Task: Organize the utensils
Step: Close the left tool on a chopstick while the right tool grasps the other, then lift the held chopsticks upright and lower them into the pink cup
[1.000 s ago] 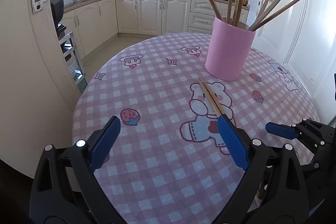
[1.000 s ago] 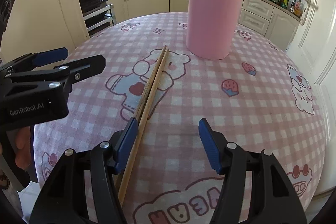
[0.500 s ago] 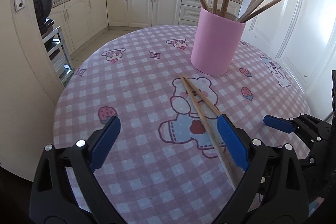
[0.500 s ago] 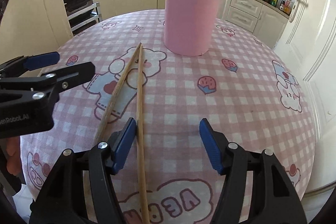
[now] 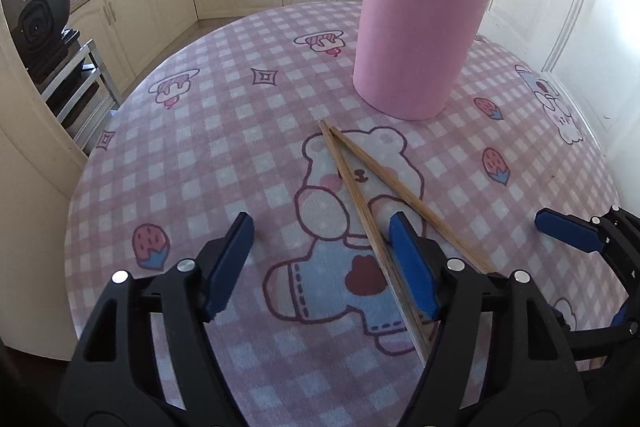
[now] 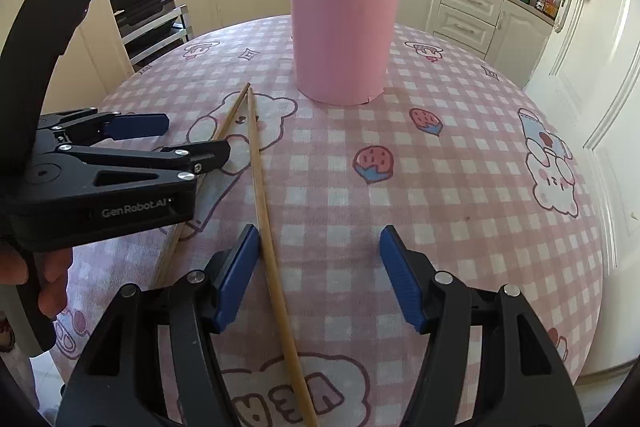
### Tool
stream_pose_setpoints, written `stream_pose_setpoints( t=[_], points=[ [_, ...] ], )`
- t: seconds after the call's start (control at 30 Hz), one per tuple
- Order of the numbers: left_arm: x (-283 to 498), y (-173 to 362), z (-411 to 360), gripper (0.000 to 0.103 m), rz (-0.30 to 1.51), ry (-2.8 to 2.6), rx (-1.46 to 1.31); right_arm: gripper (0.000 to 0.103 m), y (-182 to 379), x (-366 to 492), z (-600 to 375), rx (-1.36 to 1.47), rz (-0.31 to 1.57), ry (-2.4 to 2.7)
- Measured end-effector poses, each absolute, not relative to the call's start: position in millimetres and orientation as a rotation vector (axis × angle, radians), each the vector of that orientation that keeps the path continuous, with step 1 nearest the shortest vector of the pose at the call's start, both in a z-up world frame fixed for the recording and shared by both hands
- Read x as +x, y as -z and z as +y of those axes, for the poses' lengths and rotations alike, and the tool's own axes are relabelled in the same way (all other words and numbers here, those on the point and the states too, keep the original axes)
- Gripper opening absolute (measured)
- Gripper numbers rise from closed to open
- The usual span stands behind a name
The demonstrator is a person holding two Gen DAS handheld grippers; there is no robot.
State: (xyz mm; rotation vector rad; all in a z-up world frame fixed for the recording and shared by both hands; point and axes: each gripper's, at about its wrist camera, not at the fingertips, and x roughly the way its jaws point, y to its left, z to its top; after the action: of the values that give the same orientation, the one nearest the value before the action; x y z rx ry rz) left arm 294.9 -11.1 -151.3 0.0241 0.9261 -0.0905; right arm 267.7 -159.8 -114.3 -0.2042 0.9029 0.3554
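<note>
Both chopsticks (image 5: 360, 183) have splayed; left tool (image 5: 320, 259) and right tool (image 6: 316, 267) gape apart

My round table (image 5: 192, 155) wears a pink checked cloth; on it stand a pink cup (image 5: 420, 43) and two chopsticks (image 5: 352, 187), tips seemingly touching

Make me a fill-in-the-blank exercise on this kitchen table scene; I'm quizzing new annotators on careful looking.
1. The tall pink cylindrical holder stands on the round table's pink ____ tablecloth.
2. ____ long wooden chopsticks lie loose on the cloth, their far tips nearly meeting near the holder.
3. The jaws of the right gripper and the left gripper are both ____.
4. The loose chopsticks lie across a printed cartoon ____.

Missing words: checked; Two; open; bear
</note>
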Motion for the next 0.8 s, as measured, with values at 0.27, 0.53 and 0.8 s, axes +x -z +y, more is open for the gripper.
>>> stream_pose_setpoints(
  t=[0.27, 0.53, 0.8],
  points=[
    [305.2, 148.9, 4.4, 0.024, 0.923, 0.092, 0.024, 0.057, 114.6, 302.0, -137.1, -0.238, 0.928, -0.399],
    [308.3, 147.5, 11.3, 0.013, 0.930, 0.148, 0.055, 0.039, 113.2, 332.0, -105.8, -0.262, 0.968, -0.470],
    [309.9, 146.9, 17.9, 0.007, 0.927, 0.161, 0.022, 0.005, 112.6, 339.8, -92.5, -0.278, 0.995, -0.509]
  ],
)
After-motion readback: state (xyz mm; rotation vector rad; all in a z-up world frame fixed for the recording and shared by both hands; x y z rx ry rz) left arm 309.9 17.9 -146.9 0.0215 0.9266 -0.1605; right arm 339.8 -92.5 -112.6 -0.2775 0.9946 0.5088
